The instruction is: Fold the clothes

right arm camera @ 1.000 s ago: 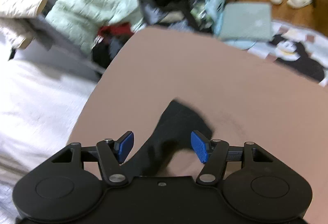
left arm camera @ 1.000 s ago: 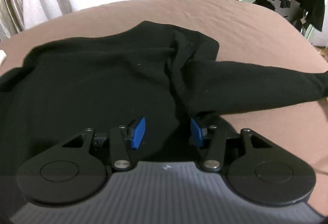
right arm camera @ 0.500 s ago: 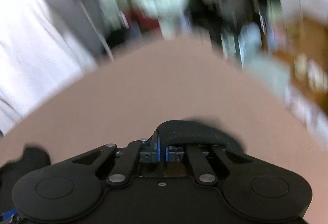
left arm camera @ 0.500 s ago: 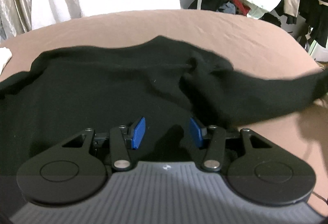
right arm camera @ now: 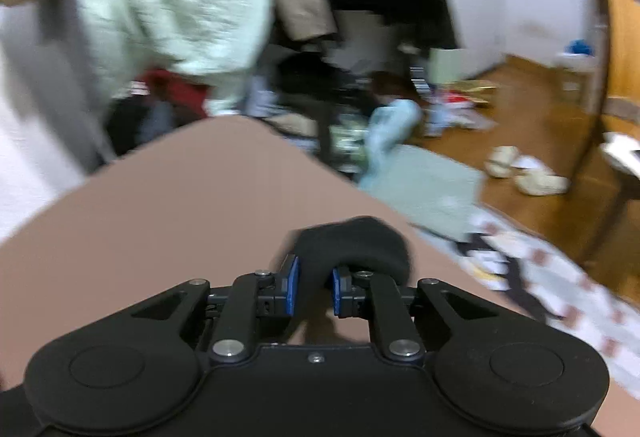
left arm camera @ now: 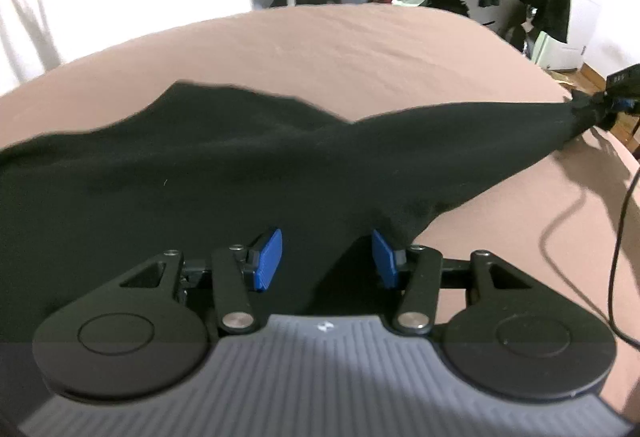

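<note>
- Jaws first: on my right gripper (right arm camera: 313, 291) they are pinched on the cuff end of the black garment's sleeve (right arm camera: 354, 243), which bulges above the blue pads, and they are easing open a little with the cloth between them.
- On my left gripper (left arm camera: 327, 257) the jaws stand about half open over the black garment (left arm camera: 200, 189). Dark cloth fills the gap at the lower middle of that frame, but I cannot tell whether the pads press on it.
- At the right edge of the left wrist view my right gripper (left arm camera: 622, 93) shows small, with the sleeve (left arm camera: 480, 133) drawn out taut toward it from the garment's body.
- The garment lies spread across the brown bed (left arm camera: 360, 45), covering the left and middle of the frame; its upper edge is wavy, not squared.
- Progress, as I judge it: early. The sleeve is pulled out straight, and no fold shows in the body yet. Bringing the sleeves in and folding the body over remain to be done.
- Containers: I see no basket or bin for finished items. Beyond the bed, at the upper part of both frames, loose clothes (right arm camera: 180, 5) hang and heap, blurred, with more clutter on the wooden floor (right arm camera: 540, 125) at the right.
</note>
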